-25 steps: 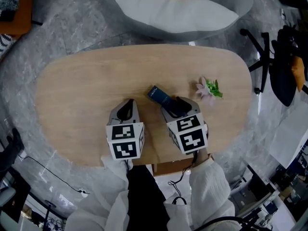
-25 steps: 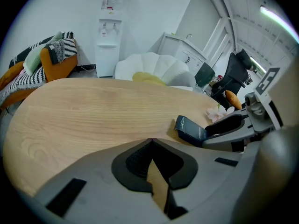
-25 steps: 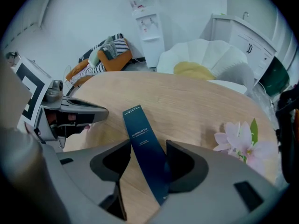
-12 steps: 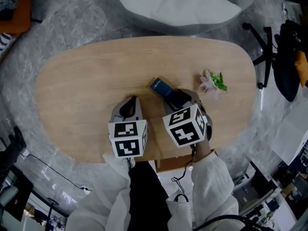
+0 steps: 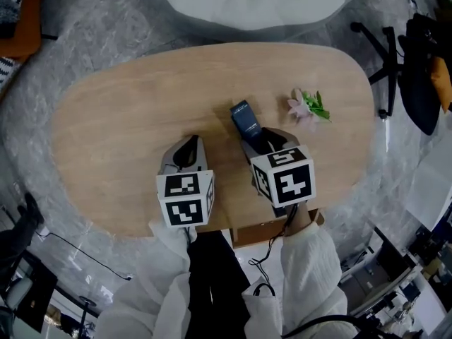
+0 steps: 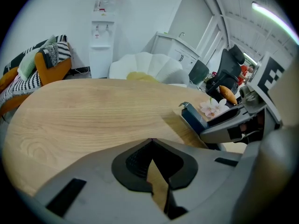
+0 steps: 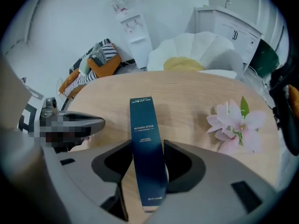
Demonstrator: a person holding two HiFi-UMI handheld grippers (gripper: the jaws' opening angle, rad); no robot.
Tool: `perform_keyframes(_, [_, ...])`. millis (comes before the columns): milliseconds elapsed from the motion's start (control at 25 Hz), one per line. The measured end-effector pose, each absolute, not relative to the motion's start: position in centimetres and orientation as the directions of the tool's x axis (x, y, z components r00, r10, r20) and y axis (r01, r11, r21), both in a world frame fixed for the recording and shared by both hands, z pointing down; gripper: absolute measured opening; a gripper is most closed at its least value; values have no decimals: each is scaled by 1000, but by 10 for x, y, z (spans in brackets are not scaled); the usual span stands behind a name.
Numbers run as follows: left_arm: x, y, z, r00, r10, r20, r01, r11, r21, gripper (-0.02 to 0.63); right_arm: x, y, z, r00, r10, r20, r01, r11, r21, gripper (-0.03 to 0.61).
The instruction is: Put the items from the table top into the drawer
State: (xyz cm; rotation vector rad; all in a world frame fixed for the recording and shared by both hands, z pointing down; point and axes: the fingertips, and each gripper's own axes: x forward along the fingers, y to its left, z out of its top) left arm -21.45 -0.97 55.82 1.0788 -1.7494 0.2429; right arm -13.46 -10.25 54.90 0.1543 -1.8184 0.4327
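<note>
Closing the right tongs (image 5: 258, 138) round the dark blue box (image 7: 145, 148), pads seemingly meeting both long sides close to the near end. Lying lengthwise along the jaws, with the far end stretched out over the worktop (image 5: 120, 119) toward its middle. Parked just beside, on bare wood: the left tongs (image 6: 152, 141), tips together, nothing between them.

First risk: gripping so near one end. Likely to droop or pivot at the long free end once lifted, then to slide out on the way to the drawer. Smooth carton sides, offering little friction.

Second risk: squeezing too hard and denting the thin carton walls.

Third risk: sweeping the free end into the pink flower (image 5: 306, 108), lying to the right and apart for now, yet probably within reach of a careless swing. Harder to collect later if knocked off the edge.

Fourth risk: catching the box's length on the near edge of the worktop, or on the brown piece (image 5: 247, 236) jutting out below it, probably the drawer, though hard to tell from above. Best turned to match the opening before lowering.
</note>
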Motion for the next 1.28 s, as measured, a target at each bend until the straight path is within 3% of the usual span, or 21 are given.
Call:
perform_keyframes(360, [-166, -23, 544, -34, -573, 819, -819, 486, 306, -5, -75, -103, 529, -335, 50, 941, -450, 869, -207, 258])
perform_keyframes(680, [-62, -39, 527, 88, -584, 807, -904, 293, 312, -6, 47, -94, 510, -330, -50, 943, -639, 747, -184, 256])
perform_keyframes(1040, [63, -53, 519, 242, -566, 788, -940, 65, 335, -6, 177, -71, 502, -301, -141, 943, -831, 524, -187, 252])
perform_keyframes(1280, [108, -38, 524, 298, -512, 805, -947, -51, 318, -6, 234, -52, 510, -290, -196, 937, -928, 297, -224, 245])
